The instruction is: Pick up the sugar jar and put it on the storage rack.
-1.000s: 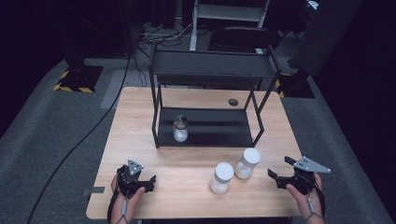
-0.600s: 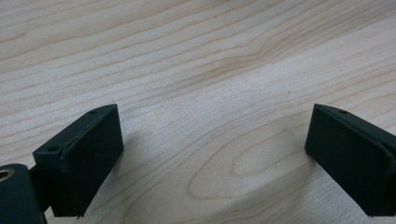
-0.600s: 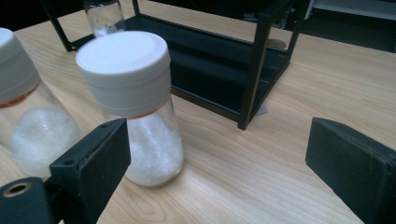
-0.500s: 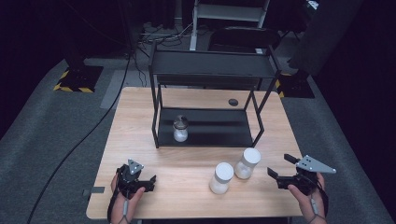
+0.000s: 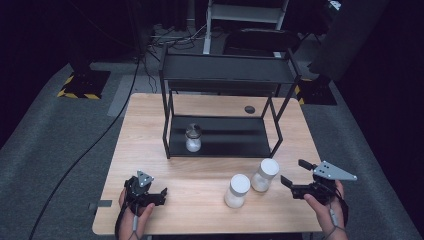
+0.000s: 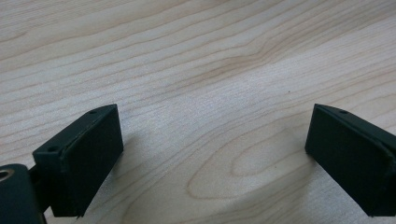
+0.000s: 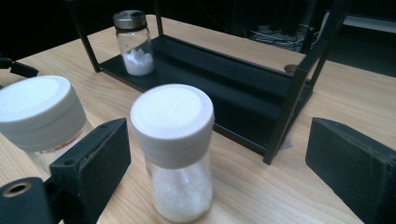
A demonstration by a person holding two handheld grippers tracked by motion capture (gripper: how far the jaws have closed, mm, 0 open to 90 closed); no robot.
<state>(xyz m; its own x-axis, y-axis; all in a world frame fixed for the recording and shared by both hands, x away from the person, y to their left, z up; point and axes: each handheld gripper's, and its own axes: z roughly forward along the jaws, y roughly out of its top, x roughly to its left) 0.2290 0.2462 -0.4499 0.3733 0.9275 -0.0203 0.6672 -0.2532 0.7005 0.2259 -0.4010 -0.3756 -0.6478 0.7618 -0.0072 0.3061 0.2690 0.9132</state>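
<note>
The right gripper [image 5: 292, 181] is held low over the near right part of the wooden table [image 5: 150, 130], its jaws spread wide and empty, aimed at the nearer white-capped jar [image 5: 265, 175]. In the right gripper view this jar [image 7: 175, 154] stands upright between the lines of the two jaws but ahead of them, not yet touched, which suggests an approach to a grasp around its clear body below the cap. A second white-capped jar [image 5: 237, 190] stands just beside it toward the table's middle, close enough that the inner jaw has little room to pass between the two; this is the likely point of contact to avoid. A third jar with a metal lid [image 5: 193, 137] stands upright at the left end of the lower shelf of the black rack [image 5: 225, 75], holding white contents; its placement suggests that the rack is the destination for the two jars on the table. The left gripper [image 5: 148, 192] rests near the table's front left edge, well apart from all jars, its jaws released and wide with only bare wood between them [image 6: 210, 140], apparently parked clear of the working side.
</note>
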